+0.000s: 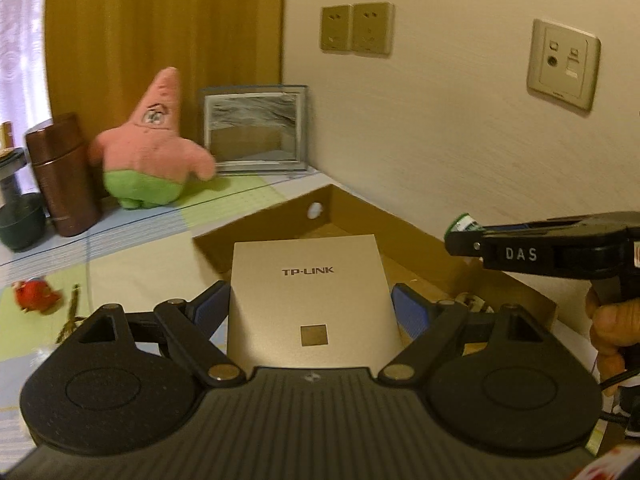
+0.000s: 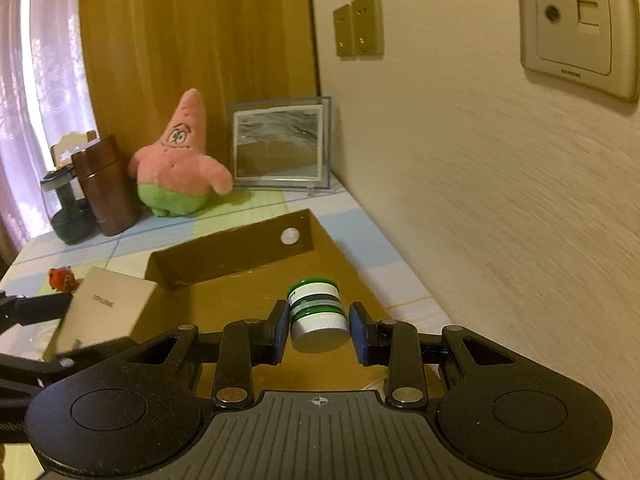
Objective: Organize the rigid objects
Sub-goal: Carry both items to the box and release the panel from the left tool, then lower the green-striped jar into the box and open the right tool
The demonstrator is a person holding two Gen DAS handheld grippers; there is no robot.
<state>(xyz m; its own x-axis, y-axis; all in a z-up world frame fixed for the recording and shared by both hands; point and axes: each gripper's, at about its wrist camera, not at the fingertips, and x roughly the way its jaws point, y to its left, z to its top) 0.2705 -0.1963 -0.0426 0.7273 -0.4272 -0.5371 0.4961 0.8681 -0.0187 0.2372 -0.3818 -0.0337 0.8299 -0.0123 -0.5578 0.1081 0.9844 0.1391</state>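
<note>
Left gripper (image 1: pixel 311 308) clamps a gold router box (image 1: pixel 310 300) by its flat sides over the cardboard tray (image 2: pixel 240 256); stiff, probably light, smooth faces may slip. Right gripper (image 2: pixel 319 330) pinches a small green-and-white jar (image 2: pixel 316 314) across its round body above the same tray

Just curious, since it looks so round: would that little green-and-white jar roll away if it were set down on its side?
Probably. The jar is a short cylinder with a round lid, so on its side it would likely roll. It looks rigid, holding its shape between the right hand-held gripper pads. Its smooth surface may be a bit slippery. Standing upright, the squat shape should resist tipping.
</note>
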